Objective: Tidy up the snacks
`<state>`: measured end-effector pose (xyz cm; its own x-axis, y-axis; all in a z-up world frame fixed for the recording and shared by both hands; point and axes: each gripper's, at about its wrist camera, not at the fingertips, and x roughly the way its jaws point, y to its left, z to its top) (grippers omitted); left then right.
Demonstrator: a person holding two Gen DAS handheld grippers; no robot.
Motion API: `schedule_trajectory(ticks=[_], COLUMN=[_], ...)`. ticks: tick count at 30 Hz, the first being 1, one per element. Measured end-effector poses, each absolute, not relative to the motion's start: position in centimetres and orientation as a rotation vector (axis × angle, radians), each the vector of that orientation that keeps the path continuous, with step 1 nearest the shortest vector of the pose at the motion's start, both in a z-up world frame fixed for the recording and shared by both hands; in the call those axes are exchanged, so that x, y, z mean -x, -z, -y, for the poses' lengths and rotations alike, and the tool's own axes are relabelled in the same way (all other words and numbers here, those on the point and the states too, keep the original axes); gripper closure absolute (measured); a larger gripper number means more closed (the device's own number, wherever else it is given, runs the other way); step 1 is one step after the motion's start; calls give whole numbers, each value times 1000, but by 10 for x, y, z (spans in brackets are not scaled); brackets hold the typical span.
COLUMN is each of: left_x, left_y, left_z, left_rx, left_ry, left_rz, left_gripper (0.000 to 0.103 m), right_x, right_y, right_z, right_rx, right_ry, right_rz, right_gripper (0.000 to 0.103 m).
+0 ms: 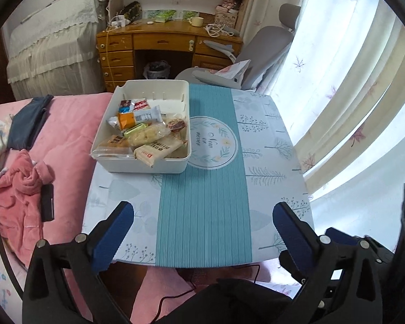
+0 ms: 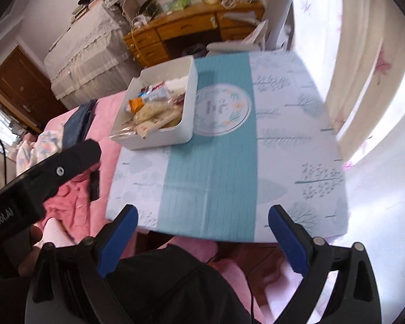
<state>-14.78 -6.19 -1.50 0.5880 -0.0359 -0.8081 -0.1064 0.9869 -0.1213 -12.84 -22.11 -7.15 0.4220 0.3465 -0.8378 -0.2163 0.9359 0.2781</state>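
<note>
**Snacks all binned, both claws empty & pulled back**

Your left gripper (image 1: 202, 216) is spread wide w/ nothing between its blue pads; same for your right gripper (image 2: 202, 218). Both hang at the near edge of the table (image 1: 270, 140), just above the cloth, touching nothing.

The white bin (image 1: 145, 166) sits ahead & to the left of both claws, at the far-left part of the table, w/ its left wall right along the table edge by the pink bed (image 1: 67, 124). The snacks (image 1: 145, 132) are piled inside it, wrappers overlapping; one long packet pokes over the near rim. No loose snack shows on the cloth in either view.

Judgement: you're prob at the tail of the job, or about to tidy inside the bin. If so, next move = reach fwd-left, come down from above, and nudge the overhanging packet in.

Room: cloth straight ahead & to the right is open, so approach that way. Watch the bin's left side – a push could slide it off toward the bed. The right wrist view is motion-blurred, so fine detail there is unclear. The other gripper's body sits close on your right claw's left.
</note>
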Motion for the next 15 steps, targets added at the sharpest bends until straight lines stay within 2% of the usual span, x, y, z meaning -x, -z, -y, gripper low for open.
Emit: schedule_trajectory(ticks=[15], left_x=[154], left_y=[15], left_z=[79], left_rx=[79], left_ry=[-65], left_rz=[-910], left_gripper=[1], right_x=[140], right_y=[64], right_z=[230], right_rx=[-145], right_ry=[-297], right_rz=[-1016], right_gripper=[0])
